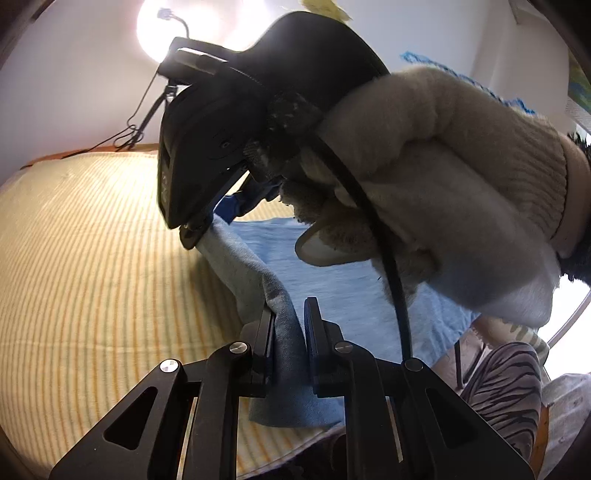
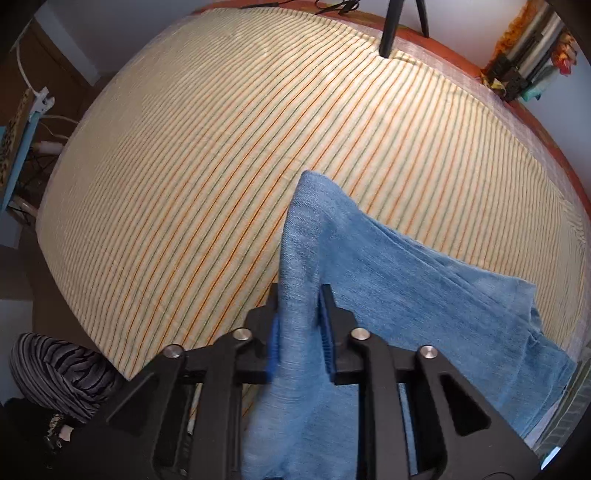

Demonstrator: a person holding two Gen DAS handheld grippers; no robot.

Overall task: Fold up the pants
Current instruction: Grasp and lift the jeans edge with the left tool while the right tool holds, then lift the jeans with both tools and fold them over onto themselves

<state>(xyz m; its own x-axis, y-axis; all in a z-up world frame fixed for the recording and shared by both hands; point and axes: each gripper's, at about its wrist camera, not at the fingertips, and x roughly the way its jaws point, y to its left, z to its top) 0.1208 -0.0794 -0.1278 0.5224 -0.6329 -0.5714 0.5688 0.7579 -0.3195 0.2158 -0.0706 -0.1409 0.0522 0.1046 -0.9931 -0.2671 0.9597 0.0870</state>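
The light blue pants (image 1: pixel 354 280) lie partly on the striped bed and are lifted at one edge. My left gripper (image 1: pixel 290 314) is shut on a bunched fold of the pants. In the left wrist view the right gripper (image 1: pixel 199 229), held by a gloved hand (image 1: pixel 436 177), pinches the same raised edge farther along. In the right wrist view my right gripper (image 2: pixel 301 299) is shut on the pants (image 2: pixel 406 280), which rise in a ridge between the fingers and spread down to the right.
The bed has a yellow striped sheet (image 2: pixel 221 166) with an orange frame edge (image 2: pixel 535 122). A tripod leg (image 2: pixel 391 29) stands at the far side. A zebra-print sleeve (image 2: pixel 59 362) is at the near left. A bright lamp (image 1: pixel 162 26) shines behind.
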